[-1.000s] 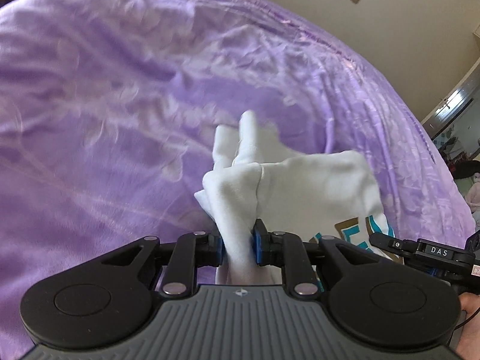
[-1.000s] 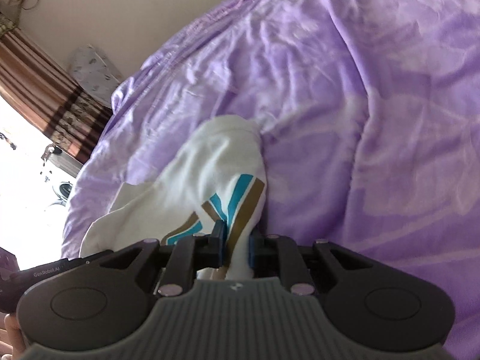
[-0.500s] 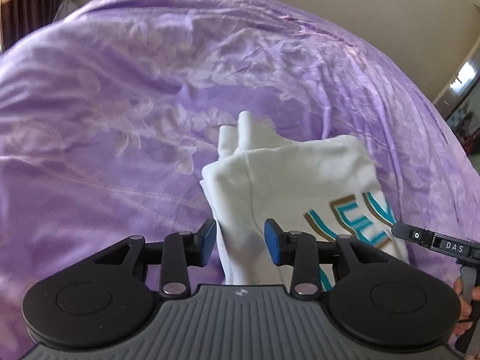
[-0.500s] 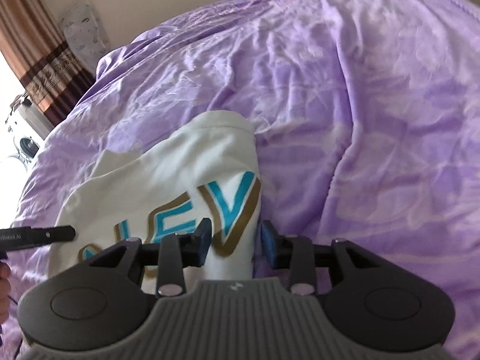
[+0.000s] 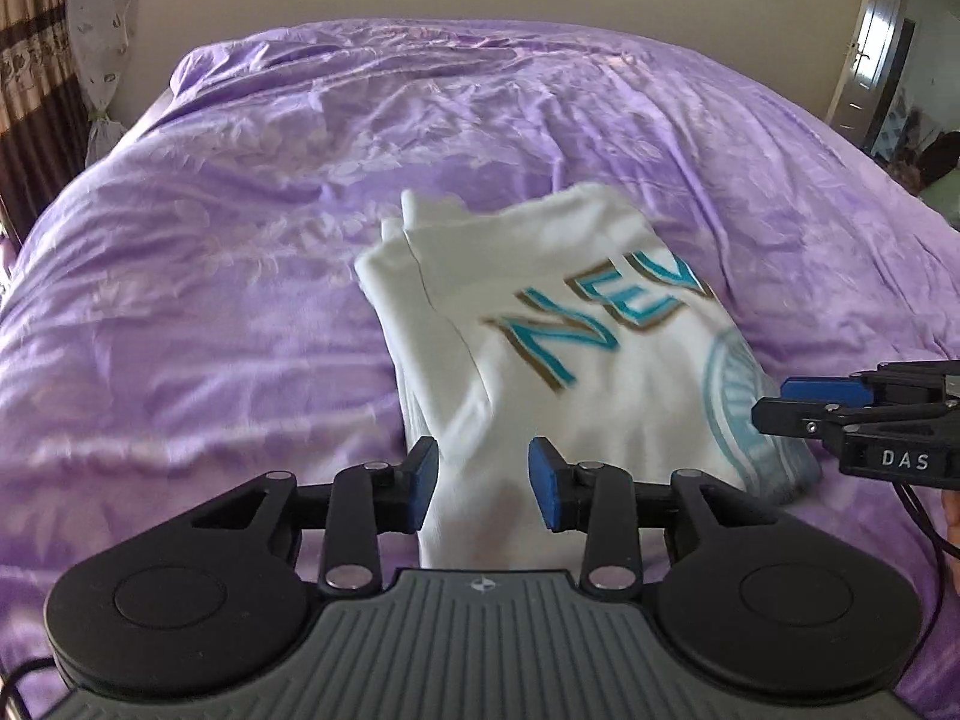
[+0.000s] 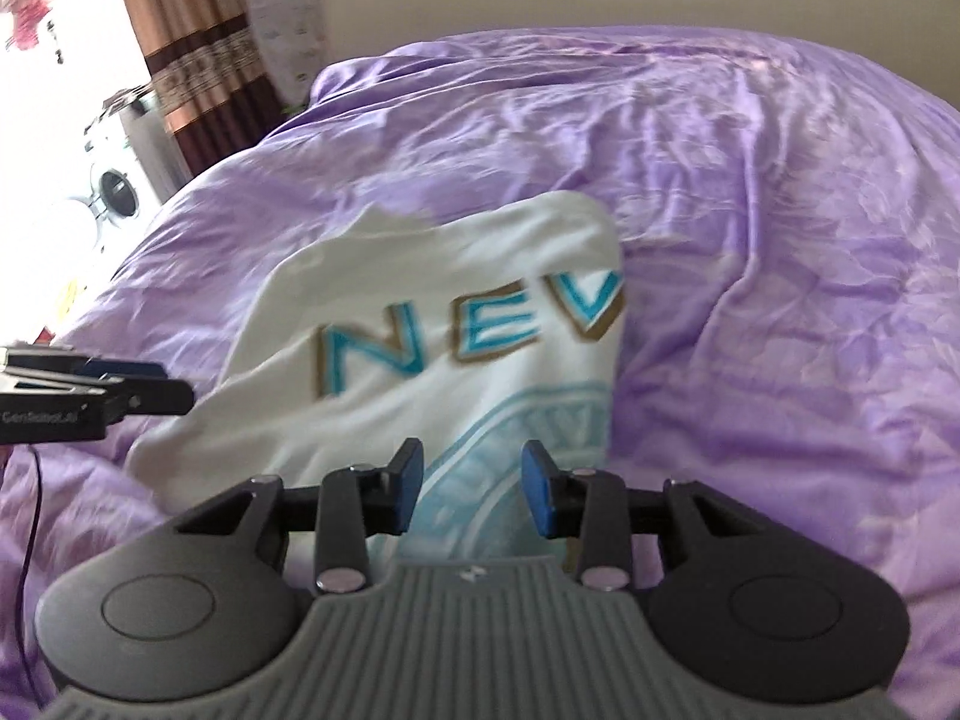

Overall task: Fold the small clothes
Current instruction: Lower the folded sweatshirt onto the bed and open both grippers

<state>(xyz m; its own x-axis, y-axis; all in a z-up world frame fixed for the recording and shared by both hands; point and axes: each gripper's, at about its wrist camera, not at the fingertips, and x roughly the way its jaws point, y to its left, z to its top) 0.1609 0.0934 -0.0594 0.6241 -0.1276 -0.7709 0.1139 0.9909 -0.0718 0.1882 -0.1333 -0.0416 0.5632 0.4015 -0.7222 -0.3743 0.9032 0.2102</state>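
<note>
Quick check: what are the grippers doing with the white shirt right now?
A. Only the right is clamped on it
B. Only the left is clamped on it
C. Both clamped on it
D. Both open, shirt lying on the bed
D: left gripper and right gripper show blue pads apart, gripping nothing; shirt lies on the bed.

A bed covered by a wrinkled purple bedspread (image 5: 240, 312). Near its middle lies a folded white shirt (image 5: 576, 396), flat on the cover, showing teal letters "NEV" edged in gold.

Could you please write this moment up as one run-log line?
stage: fold laid down | white shirt: folded, on purple bedspread, print up | left gripper: open, empty | right gripper: open, empty
</note>
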